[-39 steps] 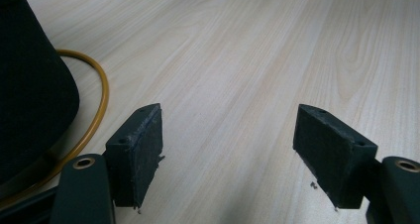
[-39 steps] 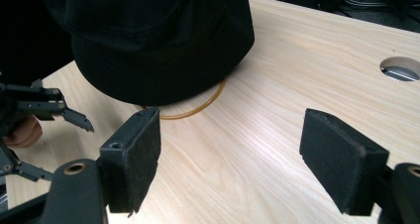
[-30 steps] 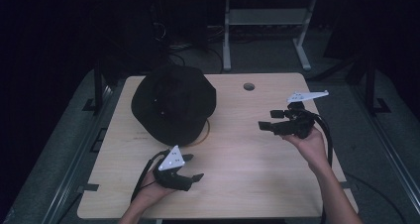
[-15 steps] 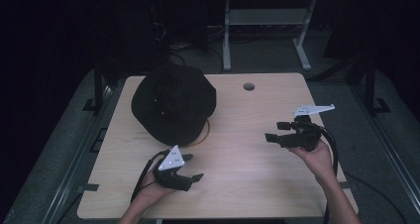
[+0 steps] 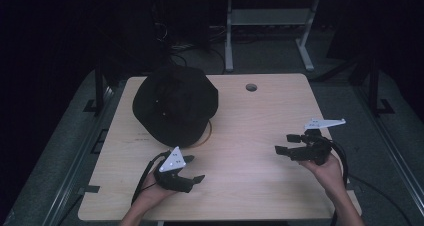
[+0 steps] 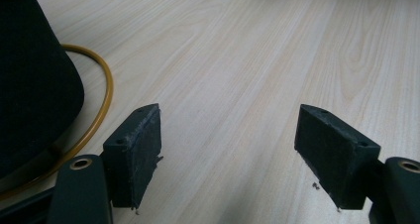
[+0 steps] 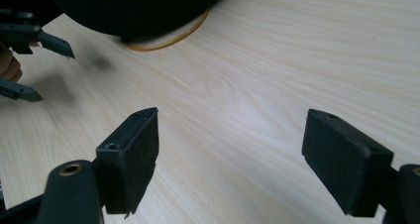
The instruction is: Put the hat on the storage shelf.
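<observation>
**On the worktop: both tools stand off from the black hat**

On the far left of the worktop (image 5: 260,136) lies the black hat (image 5: 175,106), brim down, crown up, with a thin amber ring (image 6: 101,97) showing at its near edge, partly under the brim. We hold the left tool (image 5: 192,168) just in front of the hat, jaws spread wide and empty, close to the brim but not touching it. Our right tool (image 5: 286,144) hovers well apart from the hat at the right side of the board, jaws likewise apart, gripping nothing and aimed leftward toward the hat.

We judge that we are in the approach, before any grasp. The next move, as we read it, calls for bringing one tool to the brim and closing on the soft cloth edge without catching the ring beneath.

As for containers, the hat is the only hollow thing here; it sits mouth down, so we cannot tell what, if anything, is under it.
</observation>
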Motion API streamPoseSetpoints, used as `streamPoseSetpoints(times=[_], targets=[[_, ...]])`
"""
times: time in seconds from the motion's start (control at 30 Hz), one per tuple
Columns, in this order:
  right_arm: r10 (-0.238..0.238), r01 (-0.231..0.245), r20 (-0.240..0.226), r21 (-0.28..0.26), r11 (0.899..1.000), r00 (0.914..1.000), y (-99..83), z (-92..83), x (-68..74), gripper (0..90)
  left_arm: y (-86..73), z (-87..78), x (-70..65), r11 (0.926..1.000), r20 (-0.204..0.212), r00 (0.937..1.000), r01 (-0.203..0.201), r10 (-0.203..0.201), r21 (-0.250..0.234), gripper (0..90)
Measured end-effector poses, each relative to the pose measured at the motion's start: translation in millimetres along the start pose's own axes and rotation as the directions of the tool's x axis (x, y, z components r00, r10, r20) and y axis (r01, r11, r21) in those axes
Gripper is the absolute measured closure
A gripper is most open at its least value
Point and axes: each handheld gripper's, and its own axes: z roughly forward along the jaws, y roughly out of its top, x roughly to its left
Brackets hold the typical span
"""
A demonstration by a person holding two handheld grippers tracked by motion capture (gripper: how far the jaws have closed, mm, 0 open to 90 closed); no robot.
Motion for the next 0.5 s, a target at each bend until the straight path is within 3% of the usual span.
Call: streamPoseSetpoints(times=[0.5], targets=[[0.013,-0.013,0.001,-0.001,1.000,0.9999,-29.0,-8.6,1.3,21.3,-0.6,0.6,-0.5,1.0000,0.002,1.0000,0.002,-0.002,0.003,25.8]])
